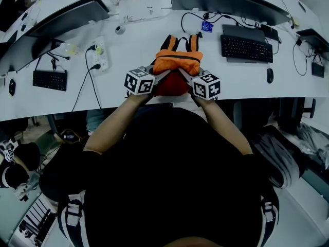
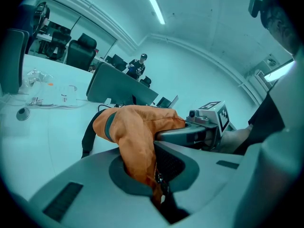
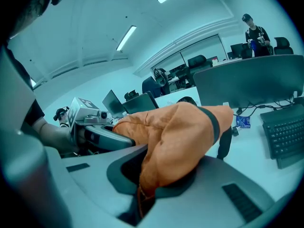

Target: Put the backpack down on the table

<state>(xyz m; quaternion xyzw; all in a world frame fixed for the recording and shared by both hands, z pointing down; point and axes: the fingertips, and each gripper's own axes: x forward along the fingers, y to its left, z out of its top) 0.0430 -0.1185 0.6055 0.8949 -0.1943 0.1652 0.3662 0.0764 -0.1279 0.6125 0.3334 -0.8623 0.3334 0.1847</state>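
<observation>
Where the backpack is: between the two grippers, its top cloth in their jaws and its body ahead of them, over the near edge of the table. I cannot tell whether its bottom already rests on the table.
Left gripper: jaws together on a fold of orange cloth, which rises out of them and bulges ahead.
Right gripper: likewise clamped on orange cloth, at the other side of the top.
Handling: it seems soft and limp. The cloth folds and sags, so it looks light and will probably slump when it is set down. Such thin cloth may slip between the pads.
Where to hold: the two pinches, one at each side of the top, look suitable because they keep it level. The straps are beyond the jaws on the far side, not gripped.
Container: the backpack itself. No opening shows and its contents are hidden. From the sagging I judge it nearly empty.
</observation>
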